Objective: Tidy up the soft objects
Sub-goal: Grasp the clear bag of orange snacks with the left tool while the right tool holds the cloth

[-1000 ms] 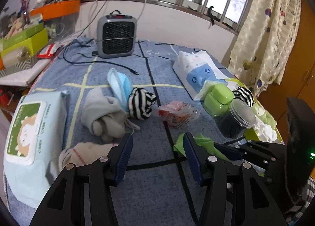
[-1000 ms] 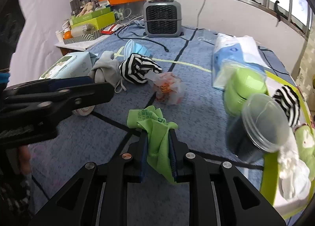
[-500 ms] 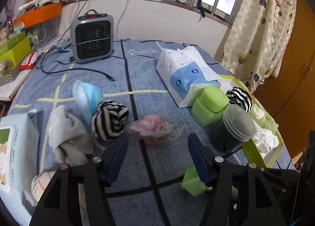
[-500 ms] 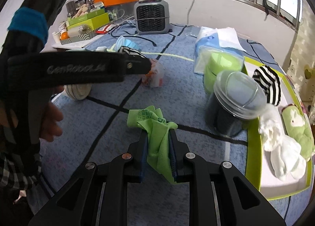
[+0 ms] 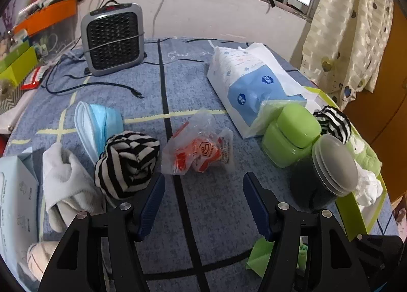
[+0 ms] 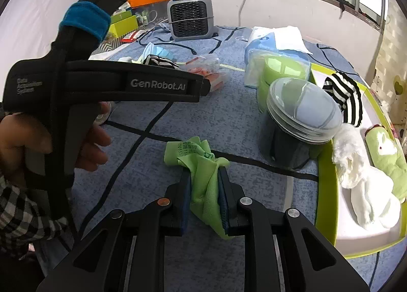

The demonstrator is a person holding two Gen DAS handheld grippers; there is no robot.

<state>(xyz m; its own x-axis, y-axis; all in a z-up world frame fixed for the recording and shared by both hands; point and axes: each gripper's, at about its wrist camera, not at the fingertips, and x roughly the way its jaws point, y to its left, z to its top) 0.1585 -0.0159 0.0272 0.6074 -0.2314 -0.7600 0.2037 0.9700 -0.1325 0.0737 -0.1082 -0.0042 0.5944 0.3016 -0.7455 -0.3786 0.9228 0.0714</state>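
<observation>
Crowded here — right gripper (image 6: 204, 182) pinching the green cloth (image 6: 202, 167), left gripper (image 5: 203, 200) spread and empty.
Largest hazard first: the lime-rimmed tray (image 6: 324, 185) lies just right, but the dark lidded jar (image 6: 297, 126) stands in between — a swing could topple it. The cloth dangles and may slip. The left's reach could snag the crinkly orange packet (image 5: 201, 149) beside the striped sock ball (image 5: 127, 162).
</observation>
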